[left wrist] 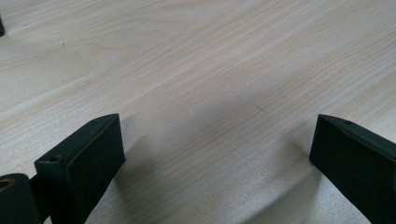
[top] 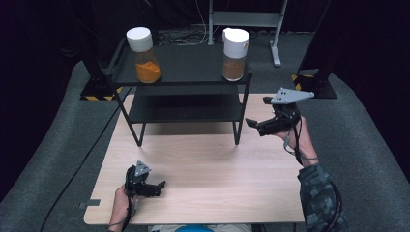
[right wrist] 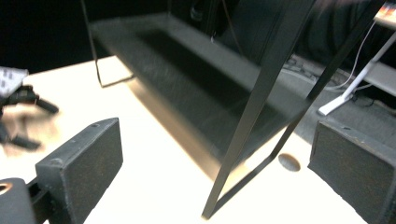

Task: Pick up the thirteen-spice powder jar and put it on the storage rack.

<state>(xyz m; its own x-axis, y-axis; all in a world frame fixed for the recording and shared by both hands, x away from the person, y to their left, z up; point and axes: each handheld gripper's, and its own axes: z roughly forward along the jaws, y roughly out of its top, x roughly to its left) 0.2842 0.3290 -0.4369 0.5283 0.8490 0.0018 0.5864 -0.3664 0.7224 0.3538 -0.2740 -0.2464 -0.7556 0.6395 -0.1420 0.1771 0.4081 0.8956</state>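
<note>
Pale wood-grain tabletop point(top: 203, 164) carries a black two-tier metal shelf rack point(top: 181, 77); on its top tier's right end stands a clear upright jar of brown powder with white lid point(top: 235, 54), up-left of the nearer right gripper point(top: 263, 116), jaws wide, empty. Orange-powder white-lidded jar point(top: 143, 54) stands at the rack's left end. Left gripper point(top: 153, 186), in front of the rack, wide, empty.

A pale wooden bench point(top: 203, 169) stands on grey carpet point(top: 367, 145). At its far end sits a black two-tier shelf point(top: 183, 65). The top tier carries two white-capped jars well apart: the orange jar point(top: 143, 55) at left, the brown jar point(top: 235, 54) at right. The lower tier is dark.
</note>
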